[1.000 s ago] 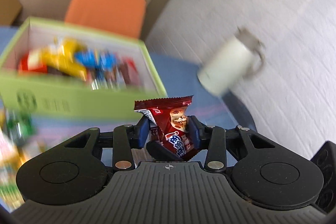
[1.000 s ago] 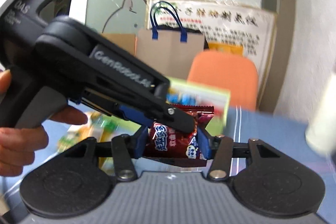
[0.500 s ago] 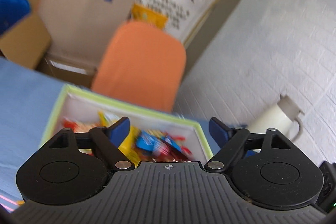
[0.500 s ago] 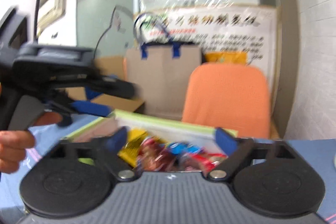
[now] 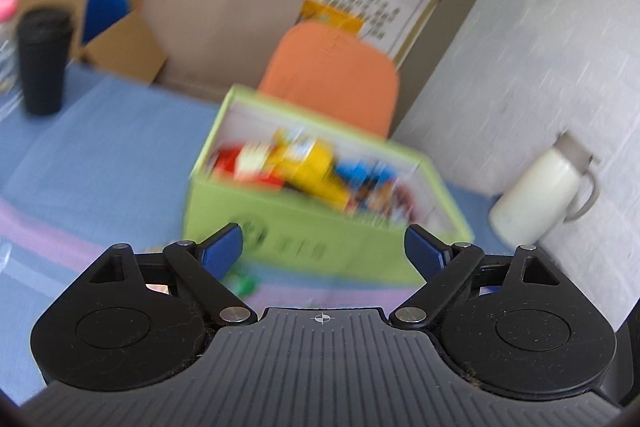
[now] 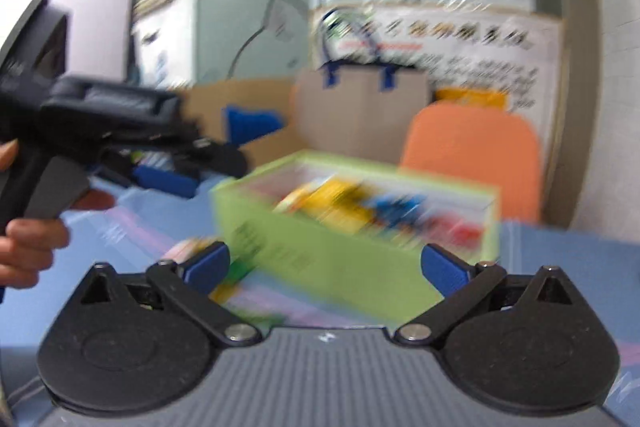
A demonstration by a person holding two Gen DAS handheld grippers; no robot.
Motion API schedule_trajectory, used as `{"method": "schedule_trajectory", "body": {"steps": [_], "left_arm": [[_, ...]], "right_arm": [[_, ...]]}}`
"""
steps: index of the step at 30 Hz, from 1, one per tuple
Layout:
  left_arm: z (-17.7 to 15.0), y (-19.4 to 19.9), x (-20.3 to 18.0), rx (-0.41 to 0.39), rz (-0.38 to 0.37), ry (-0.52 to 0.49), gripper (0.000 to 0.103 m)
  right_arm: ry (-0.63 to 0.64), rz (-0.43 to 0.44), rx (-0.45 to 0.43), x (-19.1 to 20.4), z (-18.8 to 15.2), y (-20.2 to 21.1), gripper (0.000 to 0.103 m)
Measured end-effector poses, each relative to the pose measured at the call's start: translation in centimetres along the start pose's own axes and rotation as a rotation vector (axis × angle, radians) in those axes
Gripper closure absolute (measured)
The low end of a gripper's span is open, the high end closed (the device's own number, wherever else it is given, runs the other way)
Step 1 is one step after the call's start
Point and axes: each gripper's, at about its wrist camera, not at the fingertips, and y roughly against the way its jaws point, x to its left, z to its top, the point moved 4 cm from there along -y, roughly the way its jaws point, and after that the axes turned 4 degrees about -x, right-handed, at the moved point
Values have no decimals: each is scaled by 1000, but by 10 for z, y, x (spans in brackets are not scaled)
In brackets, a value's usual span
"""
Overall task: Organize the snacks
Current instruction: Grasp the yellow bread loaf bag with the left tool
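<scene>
A light green box point(image 5: 280, 239) point(image 6: 320, 259) stands on the blue tablecloth, holding several bright snack packets point(image 5: 308, 167) point(image 6: 360, 203), blurred by motion. My left gripper point(image 5: 323, 245) hangs in front of the box with its jaws still opening and nothing between the blue pads. In the right wrist view my right gripper point(image 6: 324, 265) faces the box's near corner, jaws also opening, empty. The left gripper point(image 6: 168, 179) shows there too, at the left, held by a hand point(image 6: 28, 243). A few loose packets point(image 6: 228, 287) lie on the cloth before the box.
A black cup point(image 5: 42, 61) stands at the far left of the table. A white jug point(image 5: 540, 195) sits at the right by the wall. Behind the table are an orange chair point(image 5: 332, 79) point(image 6: 476, 163), a paper bag point(image 5: 224, 11) and cardboard boxes.
Both grippers let go of their dark red snack packets and opened wide. They then drew back from the box, which now sits farther off in both views.
</scene>
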Motion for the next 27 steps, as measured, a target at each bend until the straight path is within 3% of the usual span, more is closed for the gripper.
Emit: {"method": "schedule_trajectory", "body": {"steps": [5,6,9,12,17,23,27], "left_arm": [[-33,0,23,105,-45,104,29],[-33,-4,25,129,-45,77,31],[-34,-10,39,183,-36,101,31],[-35,-15,42,256,-159,87,30],[-45,-17,35,284,-152,7,33],[-76,4,6,298,-145,-84,39],[-106,24,-4,330,-168,-62,43]], "right_arm": [[41,185,113,71,-35,-13,2],[59,213,123,82,-37,-17,3],[59,229,173,89,-40,-34,2],[46,292,218,93,-44,-45,1],[80,274,252,106,-47,-47,1],[149,227,282,123,-61,-9,1],[128,205,299,124,-74,22,1]]}}
